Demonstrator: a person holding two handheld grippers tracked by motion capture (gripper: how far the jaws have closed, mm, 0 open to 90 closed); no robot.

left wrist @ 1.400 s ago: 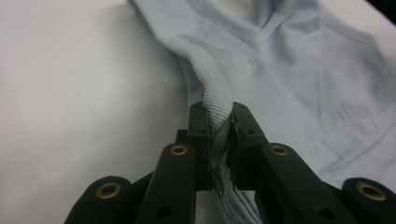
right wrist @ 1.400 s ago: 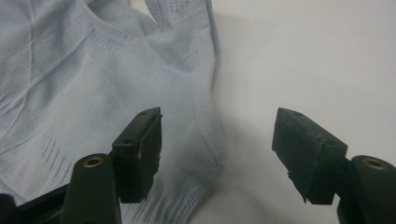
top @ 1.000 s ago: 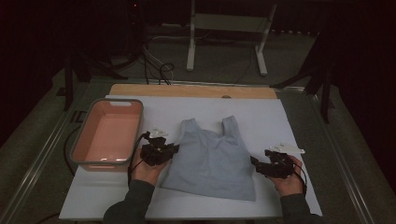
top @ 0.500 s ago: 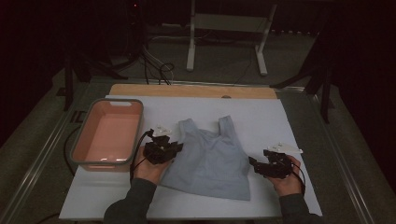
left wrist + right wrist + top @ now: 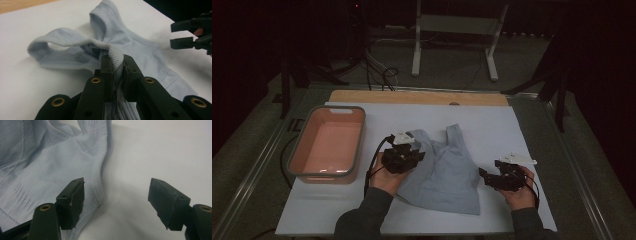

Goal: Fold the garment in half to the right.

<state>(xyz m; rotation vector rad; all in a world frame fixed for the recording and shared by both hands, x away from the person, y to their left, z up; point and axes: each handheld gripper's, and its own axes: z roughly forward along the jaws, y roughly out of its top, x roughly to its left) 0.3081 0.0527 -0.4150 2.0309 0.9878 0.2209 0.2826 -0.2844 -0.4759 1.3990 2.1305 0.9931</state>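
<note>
Pale-blue knit: tank top (image 5: 439,167) lies near the middle of the white table mat (image 5: 522,125), straps toward the far edge, hem toward the person; pink plastic tub (image 5: 328,145) sits just left of it.
Left gripper (image 5: 404,155): jaws clamped nearly together on a bunched ribbed edge of the top near the left strap; left gripper view shows the fabric (image 5: 115,56) pinched between the jaws and lifted into a ridge.
Right gripper (image 5: 497,177): jaws stand wide apart, nothing between them; they have just been easing a little wider. In the right gripper view the side seam of the top (image 5: 96,187) lies just beside the left jaw, bare mat under the gap.
Step (judged): one side held, other side not yet grabbed.
Risk 1: right jaws close on mat instead of cloth, since the hem edge sits off to one side of the gap, not inside it. Result: a miss or a single-thread nip.
Risk 2: left grip is on a thick wad; if pulled up or sideways alone, the top drags and skews, folding crooked.
Risk 3: ribbed edge could slide out of the left jaws under tension, because the pinch is near the tips.
Risk 4: loose strap loop (image 5: 47,42) may snag or flop under the body during a fold.
Tub: well clear of both hands for now; low collision worry.
</note>
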